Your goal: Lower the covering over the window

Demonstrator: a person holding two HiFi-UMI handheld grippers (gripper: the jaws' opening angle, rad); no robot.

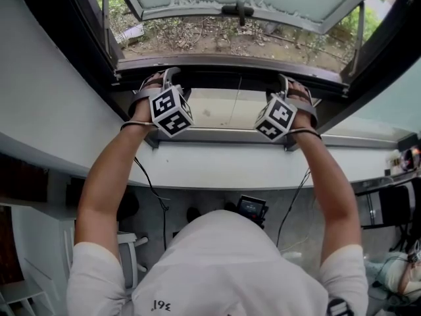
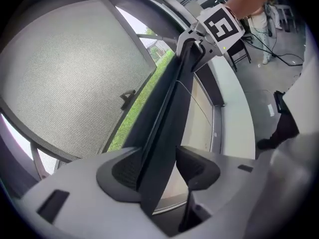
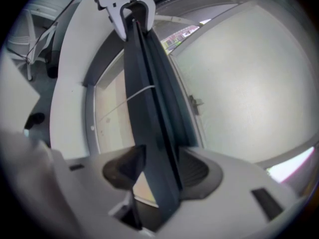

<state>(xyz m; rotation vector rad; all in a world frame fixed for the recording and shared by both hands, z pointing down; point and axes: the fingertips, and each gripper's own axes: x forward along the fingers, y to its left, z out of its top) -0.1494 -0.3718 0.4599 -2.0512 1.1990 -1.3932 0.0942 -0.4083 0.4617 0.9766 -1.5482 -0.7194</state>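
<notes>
Currently, risks first. The long dark flat bottom rail of the window covering spans the dark-framed window opening from side to side, clear of the white sill ledge. How far down its travel it stands I cannot tell.

Judged hazards:
- An unequal pull between the hands would cock the rail and bind it at the frame's sides.
- The smooth rail could slip from the pads.

Left gripper: jaws moderately apart, clamped on the rail toward its left end.

Right gripper: likewise clamped, toward the right end.
</notes>
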